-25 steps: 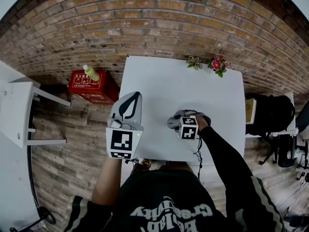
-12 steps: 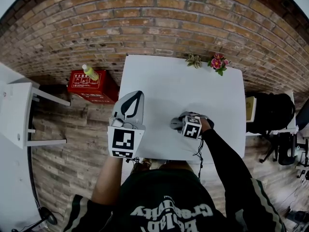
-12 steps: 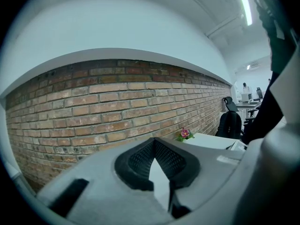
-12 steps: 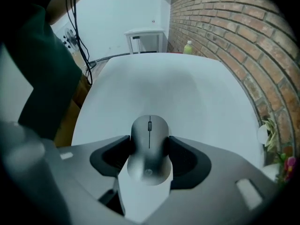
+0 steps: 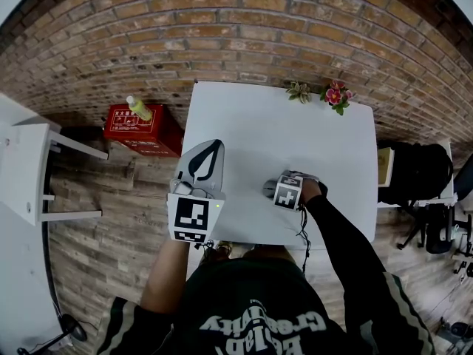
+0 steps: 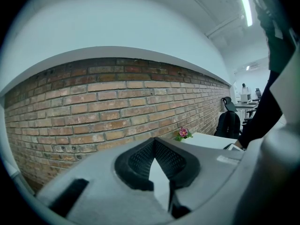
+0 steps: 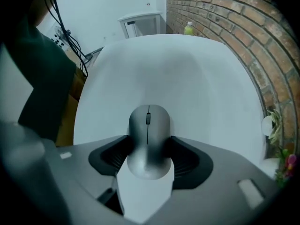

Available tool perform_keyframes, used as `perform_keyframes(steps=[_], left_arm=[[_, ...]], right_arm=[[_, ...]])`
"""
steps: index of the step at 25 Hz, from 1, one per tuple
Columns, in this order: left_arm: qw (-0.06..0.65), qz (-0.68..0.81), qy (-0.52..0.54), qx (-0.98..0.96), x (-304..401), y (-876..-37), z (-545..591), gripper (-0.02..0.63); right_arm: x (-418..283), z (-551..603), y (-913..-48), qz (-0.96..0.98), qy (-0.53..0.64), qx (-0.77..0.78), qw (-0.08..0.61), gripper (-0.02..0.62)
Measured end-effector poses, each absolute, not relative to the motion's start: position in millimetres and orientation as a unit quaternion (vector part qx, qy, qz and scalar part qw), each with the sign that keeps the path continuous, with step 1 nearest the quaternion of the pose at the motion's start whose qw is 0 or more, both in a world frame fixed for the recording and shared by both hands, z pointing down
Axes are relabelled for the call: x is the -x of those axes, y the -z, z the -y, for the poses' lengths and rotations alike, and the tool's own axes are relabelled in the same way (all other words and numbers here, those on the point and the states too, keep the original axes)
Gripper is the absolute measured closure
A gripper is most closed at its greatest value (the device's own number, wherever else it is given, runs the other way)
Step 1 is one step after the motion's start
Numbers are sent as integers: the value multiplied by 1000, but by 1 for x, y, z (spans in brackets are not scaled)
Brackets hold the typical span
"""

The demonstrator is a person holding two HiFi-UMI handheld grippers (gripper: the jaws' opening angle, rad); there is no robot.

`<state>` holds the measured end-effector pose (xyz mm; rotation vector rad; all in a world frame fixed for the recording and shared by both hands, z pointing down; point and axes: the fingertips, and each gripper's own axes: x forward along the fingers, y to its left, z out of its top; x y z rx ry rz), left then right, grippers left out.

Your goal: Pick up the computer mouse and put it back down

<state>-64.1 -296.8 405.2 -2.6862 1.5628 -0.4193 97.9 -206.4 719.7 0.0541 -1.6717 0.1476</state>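
Observation:
The grey computer mouse (image 7: 148, 125) lies on the white table (image 7: 164, 64), its wheel end pointing away from the camera. My right gripper (image 7: 149, 143) points straight down over it, and both pads lie against its sides with no gap showing. These jaws have just been opening a little with the mouse between them. From the head view, the mouse (image 5: 270, 188) peeks out left of the right gripper (image 5: 284, 189). My left gripper (image 5: 209, 150) hovers at the table's left edge, level, its tips (image 6: 153, 142) together and holding nothing.
A pink flower (image 5: 334, 96) and a small plant (image 5: 298, 92) stand at the table's far edge by the brick wall. A red box (image 5: 140, 132) with a green bottle (image 5: 138, 109) sits on the floor at left. A black chair (image 5: 414, 172) is at right.
The right gripper has sunk slightly toward the table and rolled a little over the mouse. The left gripper has stayed put.

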Motion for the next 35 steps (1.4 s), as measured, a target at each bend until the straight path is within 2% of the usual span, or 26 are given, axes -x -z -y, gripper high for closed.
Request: perform_keyframes(steps=[7,24,30,35], left_arm=[[1,-494,135,859,62,-408,296,600],[9,-475,128,870,44,-403,288,600],[17,-470,123,874,37,-395,287,600],[23,-463,121,878,26,-391,287,600]], right_arm=[[-95,217,-706,787,-67,-104,605,321],[-94,260,-617,851,-158,-367,342,321],[-105,279,-570,845,-161,-442,254,321],[-115,287,-531,837,-143,-486,206,319]])
